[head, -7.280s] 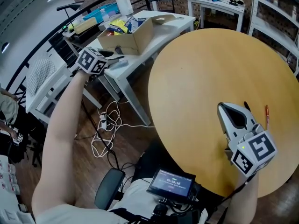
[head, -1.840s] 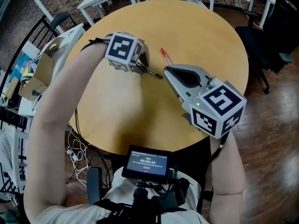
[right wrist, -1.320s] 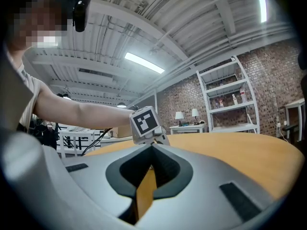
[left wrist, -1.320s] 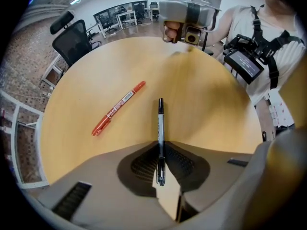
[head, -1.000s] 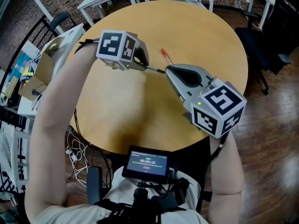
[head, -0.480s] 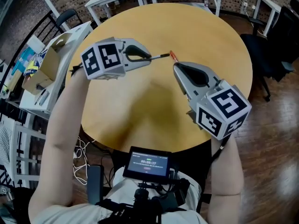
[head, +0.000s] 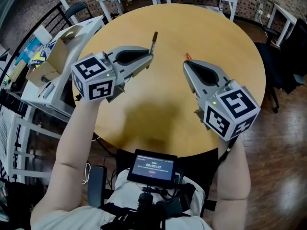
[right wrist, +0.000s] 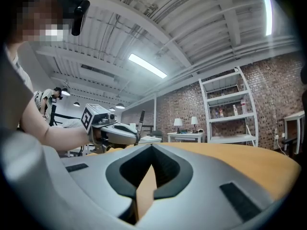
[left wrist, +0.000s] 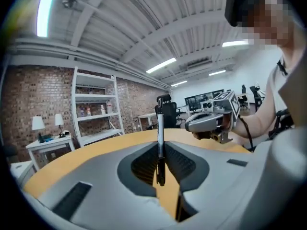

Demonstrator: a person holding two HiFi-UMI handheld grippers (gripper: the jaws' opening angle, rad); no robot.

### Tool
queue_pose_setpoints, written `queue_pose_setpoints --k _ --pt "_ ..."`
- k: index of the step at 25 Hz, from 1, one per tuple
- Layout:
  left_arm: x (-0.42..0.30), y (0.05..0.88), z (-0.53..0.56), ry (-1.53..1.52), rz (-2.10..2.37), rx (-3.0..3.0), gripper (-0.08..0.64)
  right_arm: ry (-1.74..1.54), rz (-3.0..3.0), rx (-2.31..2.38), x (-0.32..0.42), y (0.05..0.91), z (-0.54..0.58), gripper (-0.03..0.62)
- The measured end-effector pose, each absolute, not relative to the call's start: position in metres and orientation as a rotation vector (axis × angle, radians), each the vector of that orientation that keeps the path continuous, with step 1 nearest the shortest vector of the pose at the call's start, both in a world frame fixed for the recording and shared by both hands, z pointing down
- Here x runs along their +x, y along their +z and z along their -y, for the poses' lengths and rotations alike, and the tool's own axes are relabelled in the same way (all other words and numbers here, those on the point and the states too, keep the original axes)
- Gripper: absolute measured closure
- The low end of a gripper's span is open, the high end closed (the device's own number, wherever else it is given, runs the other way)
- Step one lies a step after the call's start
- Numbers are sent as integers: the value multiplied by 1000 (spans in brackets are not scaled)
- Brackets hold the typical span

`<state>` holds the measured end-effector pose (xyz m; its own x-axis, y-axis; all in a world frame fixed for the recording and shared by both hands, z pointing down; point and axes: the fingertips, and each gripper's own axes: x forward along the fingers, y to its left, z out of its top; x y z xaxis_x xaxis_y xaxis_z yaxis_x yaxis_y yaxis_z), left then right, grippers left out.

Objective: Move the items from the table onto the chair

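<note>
1. The left gripper (left wrist: 160, 150) is nearly closed, its pads pinched on a thin black pen (left wrist: 159, 123). The pen runs straight up between the jaws, a short end poking out below the pads and the long end standing well above them.
2. From overhead, that gripper is held up over the left half of the round wooden bench (head: 218, 30), with the pen's free end pointing away from the person toward the far side.
3. The right gripper (right wrist: 151, 150) has its tips together and nothing in them; only a sliver of bench top shows through the slit lower down. It sits over the right half of the bench, well apart from the left one, with bare wood between the two.
4. A red pen (head: 187, 57) lies flat on the bench just past the right gripper's tip, well in from the rim.
5. The bench top beyond both grippers is plain wood out to its curved far edge, and the near edge curves just in front of the person's body, where a small screen (head: 154, 167) hangs at the chest.
6. Off the left rim, white desks (head: 50, 87) crowd close, one carrying an open cardboard box (head: 57, 63). More white desks stand past the far rim.
7. Off the right rim there is open dark wooden floor (head: 283, 143), and a black office chair (head: 288, 56) stands near that edge.
</note>
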<state>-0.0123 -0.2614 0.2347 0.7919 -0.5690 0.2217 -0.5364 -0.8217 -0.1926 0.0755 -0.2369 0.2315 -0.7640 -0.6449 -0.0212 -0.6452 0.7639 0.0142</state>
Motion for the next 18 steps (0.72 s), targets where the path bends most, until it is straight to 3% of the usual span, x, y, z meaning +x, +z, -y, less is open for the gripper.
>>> queue_pose_setpoints --k 8,18 --pt "-60 234 252 -359 -1108 -2815 502 35 -2990 -974 40 230 234 589" --pt "-173 234 245 -407 -1439 -2657 502 39 -3066 -768 -36 226 224 589"
